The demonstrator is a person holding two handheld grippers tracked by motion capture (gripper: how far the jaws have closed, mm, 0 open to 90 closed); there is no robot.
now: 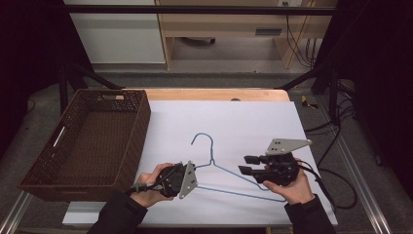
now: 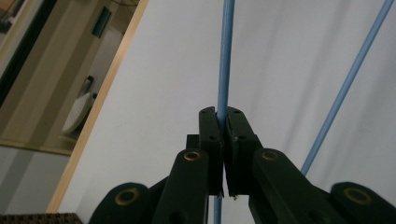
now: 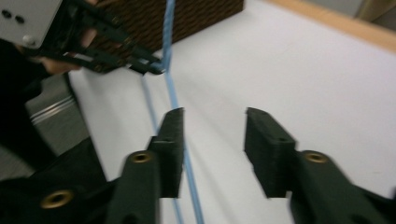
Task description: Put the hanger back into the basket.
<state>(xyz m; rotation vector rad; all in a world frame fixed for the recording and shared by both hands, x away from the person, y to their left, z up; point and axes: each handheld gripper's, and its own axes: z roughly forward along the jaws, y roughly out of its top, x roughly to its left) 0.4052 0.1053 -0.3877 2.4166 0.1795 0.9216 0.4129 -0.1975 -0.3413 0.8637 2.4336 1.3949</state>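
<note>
A light-blue wire hanger [image 1: 229,171] lies on the white sheet [image 1: 243,117], its hook [image 1: 202,136] pointing toward the far side. My left gripper [image 1: 194,170] is shut on the hanger's left end; in the left gripper view the jaws [image 2: 223,116] pinch the blue wire [image 2: 227,56] between them. My right gripper [image 1: 248,164] is held over the hanger's right arm, pointing left. In the right gripper view its jaws [image 3: 215,116] stand open with nothing between them. The blue wire [image 3: 175,100] runs past the left jaw toward the left gripper [image 3: 156,65].
A brown woven basket [image 1: 112,92] stands at the table's left, beside the sheet and close to the left hand; it also appears as the basket [image 3: 205,11] in the right gripper view. Cables trail off the table's right edge. A wooden table edge [image 1: 214,94] borders the far side.
</note>
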